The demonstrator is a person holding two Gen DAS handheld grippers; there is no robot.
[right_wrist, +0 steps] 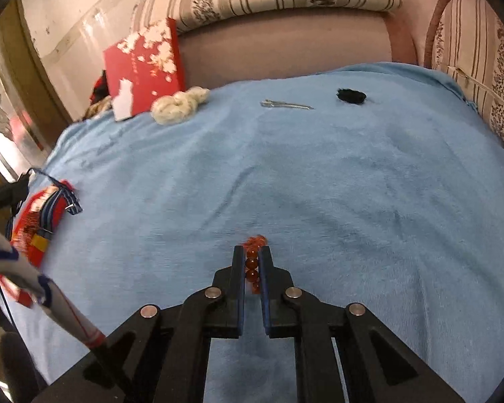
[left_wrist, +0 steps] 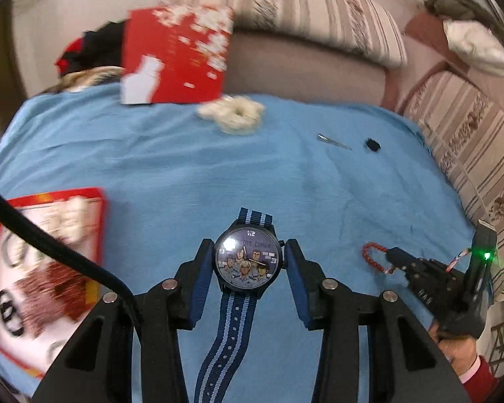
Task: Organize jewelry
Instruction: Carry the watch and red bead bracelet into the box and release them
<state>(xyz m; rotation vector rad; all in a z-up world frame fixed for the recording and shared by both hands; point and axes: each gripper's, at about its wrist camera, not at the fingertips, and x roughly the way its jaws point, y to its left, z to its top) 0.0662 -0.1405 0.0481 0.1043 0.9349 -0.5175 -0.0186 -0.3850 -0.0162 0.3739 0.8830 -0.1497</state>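
left gripper jaws clamped on watch | right gripper jaws clamped on bead bracelet

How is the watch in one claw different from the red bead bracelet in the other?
The watch has a round cartoon dial on a flat blue striped strap; the bead bracelet is a loop of small round red-orange beads. The watch sits between wide-set pads of the left gripper; the bracelet is pinched in the nearly closed right gripper. The watch's strap hangs straight down; the bracelet curls into a ring. Both are wrist pieces held over the blue blanket.
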